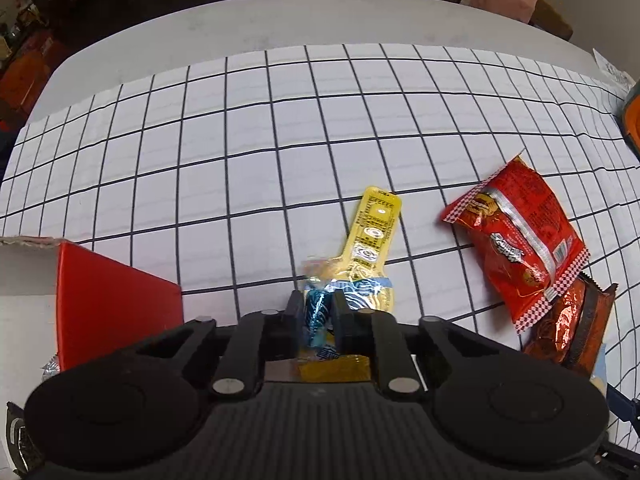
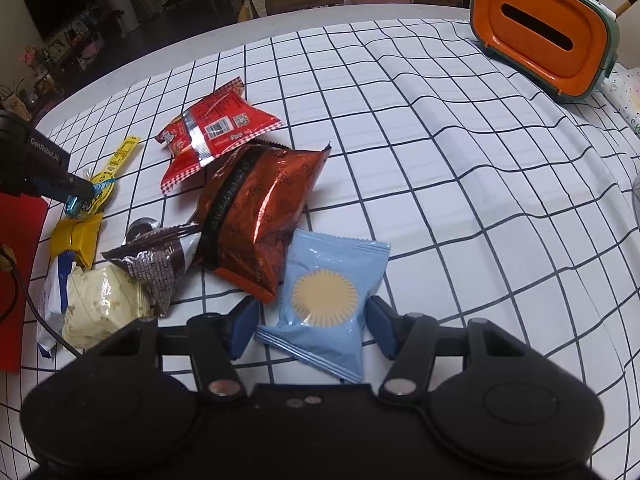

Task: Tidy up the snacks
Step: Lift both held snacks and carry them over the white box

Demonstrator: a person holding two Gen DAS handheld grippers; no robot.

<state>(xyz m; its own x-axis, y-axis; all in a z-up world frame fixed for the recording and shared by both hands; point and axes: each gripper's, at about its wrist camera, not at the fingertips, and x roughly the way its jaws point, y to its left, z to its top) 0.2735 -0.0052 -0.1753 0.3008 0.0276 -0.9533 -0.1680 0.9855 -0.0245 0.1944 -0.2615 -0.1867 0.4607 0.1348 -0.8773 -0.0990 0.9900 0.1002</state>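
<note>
My left gripper [image 1: 316,301] is shut on a small blue foil candy [image 1: 316,316], held just above a long yellow packet [image 1: 374,236] on the checked cloth. The right wrist view shows the same gripper [image 2: 78,194] at the far left with the candy [image 2: 72,204] in its tips. My right gripper [image 2: 312,316] stands open over a light blue packet with a sun print [image 2: 324,300]. The packet lies flat between the blue pads [image 2: 244,324], with a small gap on the left side.
A red snack bag [image 2: 212,132] and a copper bag [image 2: 260,216] lie beyond the blue packet. A brown checked packet [image 2: 156,268], a cream one [image 2: 100,304] and a yellow one [image 2: 76,240] lie left. A red box [image 1: 116,296] stands left, an orange tissue box [image 2: 544,36] far right.
</note>
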